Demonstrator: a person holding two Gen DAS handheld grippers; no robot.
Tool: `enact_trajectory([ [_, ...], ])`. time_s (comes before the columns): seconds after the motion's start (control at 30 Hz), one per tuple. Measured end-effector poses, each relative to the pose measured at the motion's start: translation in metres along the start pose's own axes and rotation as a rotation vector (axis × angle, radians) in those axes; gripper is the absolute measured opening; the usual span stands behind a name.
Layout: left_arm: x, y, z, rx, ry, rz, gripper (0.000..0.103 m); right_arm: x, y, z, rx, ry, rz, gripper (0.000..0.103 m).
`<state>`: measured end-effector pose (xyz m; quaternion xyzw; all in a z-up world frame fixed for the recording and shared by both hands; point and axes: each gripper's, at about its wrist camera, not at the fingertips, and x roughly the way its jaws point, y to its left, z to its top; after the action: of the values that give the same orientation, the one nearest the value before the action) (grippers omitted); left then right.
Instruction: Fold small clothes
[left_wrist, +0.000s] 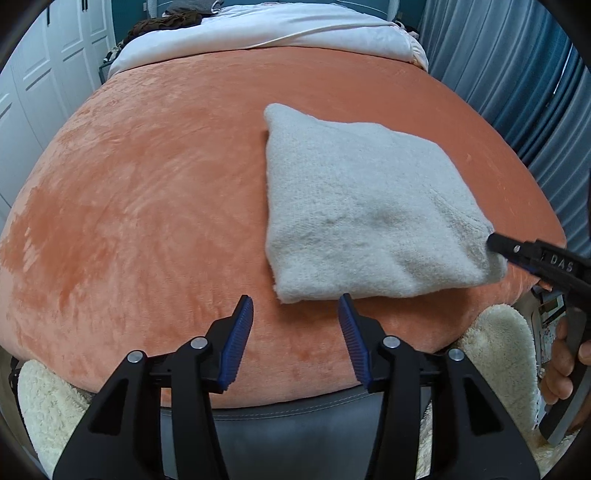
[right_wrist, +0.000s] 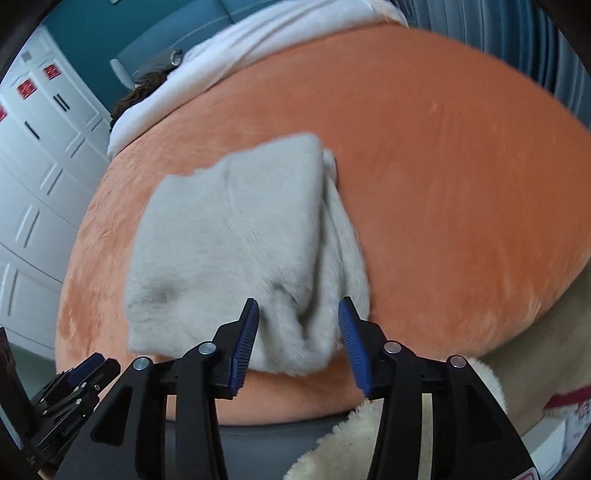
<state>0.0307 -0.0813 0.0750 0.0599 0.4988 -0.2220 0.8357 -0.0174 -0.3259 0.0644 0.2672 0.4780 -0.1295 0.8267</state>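
Fuzzy pale-grey knit, that's the small garment (left_wrist: 365, 206), already folded into a thick squarish bundle and lying on the orange plush bed cover (left_wrist: 155, 192), toward the right side of the bed as the left wrist camera sees it. The left claw (left_wrist: 295, 325) hangs just short of the bundle's near edge with its blue ribbed pads (left_wrist: 236, 343) spread wide and nothing between them, only orange cover underneath. The right claw (right_wrist: 298, 332) is spread open too, and from its own camera the near right corner of the folded garment (right_wrist: 236, 236) sits right in the gap between the pads; I can't tell whether either pad is actually touching the fabric. In the left view you can see that same right claw (left_wrist: 496, 245) coming in from the right, its black tip against the bundle's near right corner, with the person's hand (left_wrist: 561, 354) wrapped around the handle below. The right view is a bit motion-blurred, and it shows the folded layers stacked along the garment's right edge. A white duvet (left_wrist: 258, 33) is bunched at the far end of the bed, white wardrobe doors (right_wrist: 40, 177) stand off to the left, and something cream and fleecy (left_wrist: 506, 354) pokes out below the near edge of the bed.
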Motion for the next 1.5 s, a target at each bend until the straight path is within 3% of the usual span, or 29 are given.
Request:
enact_trajectory([
  [0.07, 0.001, -0.004, 0.0, 0.004, 0.003, 0.0, 0.046, 0.019, -0.002, -0.004, 0.027, 0.047, 0.027, 0.05],
  [0.17, -0.001, -0.008, 0.0, 0.018, -0.001, 0.015, 0.046, 0.032, 0.011, 0.003, -0.001, 0.041, 0.019, 0.018],
  [0.27, -0.004, -0.005, -0.001, 0.027, -0.007, 0.04, 0.046, -0.01, 0.031, 0.021, -0.056, -0.12, 0.087, 0.015],
  [0.33, -0.003, -0.002, -0.002, 0.012, -0.002, 0.045, 0.047, -0.033, 0.039, 0.028, -0.106, -0.201, 0.081, 0.015],
  [0.4, 0.001, 0.001, -0.002, -0.009, 0.007, 0.046, 0.047, -0.029, 0.035, 0.031, -0.137, -0.201, 0.053, 0.015],
  [0.47, 0.005, 0.002, -0.002, -0.022, 0.017, 0.04, 0.047, 0.01, 0.017, 0.027, -0.14, -0.109, -0.037, 0.015],
  [0.53, 0.009, -0.001, -0.002, -0.033, 0.027, 0.025, 0.047, 0.063, -0.012, 0.013, -0.094, 0.041, -0.071, 0.018],
  [0.63, 0.009, -0.004, -0.002, -0.022, 0.024, 0.022, 0.049, 0.048, -0.019, 0.011, -0.042, 0.002, 0.005, 0.024],
  [0.7, 0.007, -0.003, -0.001, -0.022, 0.016, 0.029, 0.055, 0.029, -0.016, 0.018, -0.03, -0.038, 0.013, 0.031],
  [0.9, 0.002, -0.005, 0.021, -0.062, -0.022, -0.017, 0.059, 0.007, -0.011, 0.026, -0.036, -0.097, 0.001, 0.038],
  [1.0, 0.003, -0.01, 0.036, -0.085, -0.03, -0.054, 0.066, 0.011, -0.016, 0.022, 0.002, -0.08, 0.02, 0.046],
  [1.1, 0.015, -0.015, 0.048, -0.102, -0.025, -0.071, 0.08, 0.016, -0.032, 0.022, 0.049, -0.039, 0.05, 0.057],
  [1.3, 0.064, -0.014, 0.053, -0.121, 0.074, -0.023, 0.08, 0.043, -0.043, 0.019, 0.084, 0.047, 0.072, 0.063],
  [1.5, 0.07, -0.018, 0.046, -0.102, 0.089, -0.016, 0.081, 0.056, -0.039, 0.02, 0.088, 0.07, 0.078, 0.067],
])
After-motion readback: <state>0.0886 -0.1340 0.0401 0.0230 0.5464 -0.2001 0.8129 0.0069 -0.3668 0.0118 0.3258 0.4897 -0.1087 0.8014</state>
